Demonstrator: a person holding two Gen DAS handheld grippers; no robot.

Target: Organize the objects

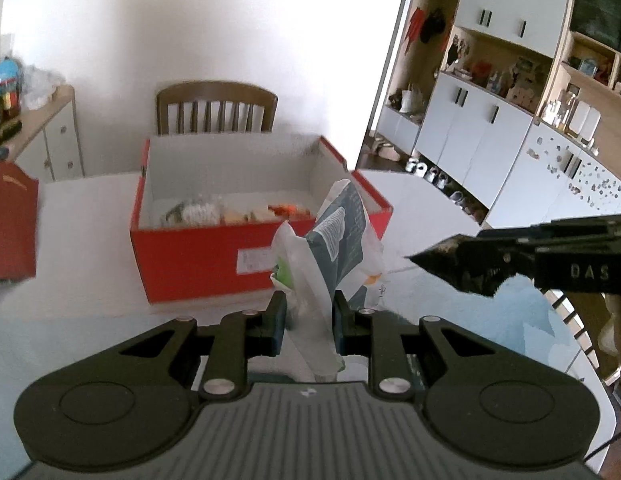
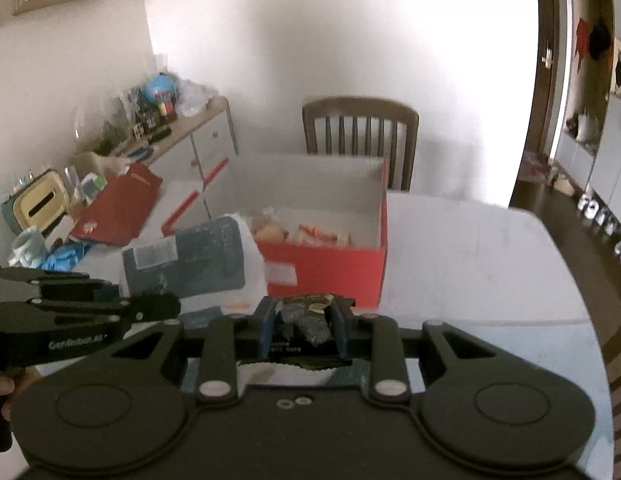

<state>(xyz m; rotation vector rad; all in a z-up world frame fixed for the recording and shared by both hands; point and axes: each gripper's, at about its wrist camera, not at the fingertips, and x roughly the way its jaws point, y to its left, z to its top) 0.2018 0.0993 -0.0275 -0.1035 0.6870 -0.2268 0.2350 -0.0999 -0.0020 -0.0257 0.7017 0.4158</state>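
My left gripper (image 1: 309, 318) is shut on a clear plastic bag (image 1: 310, 280) that wraps a dark teal packet (image 1: 342, 236), held up in front of the red box (image 1: 190, 264). My right gripper (image 2: 304, 330) is shut on a small black packet (image 2: 310, 316) with a serrated edge, also raised above the table. In the left wrist view the right gripper (image 1: 522, 258) enters from the right with the black packet (image 1: 450, 264) at its tip. In the right wrist view the left gripper (image 2: 158, 306) carries the teal packet (image 2: 186, 264) at the left. The open red box (image 2: 330, 268) holds several small packets.
The white table (image 2: 470, 248) has a wooden chair (image 2: 360, 128) behind it. A red lid (image 2: 118, 208), blue gloves (image 2: 64, 258) and a mug (image 2: 28, 246) lie at its left end. A cluttered sideboard (image 2: 190, 128) stands along the left wall, white cabinets (image 1: 470, 128) to the right.
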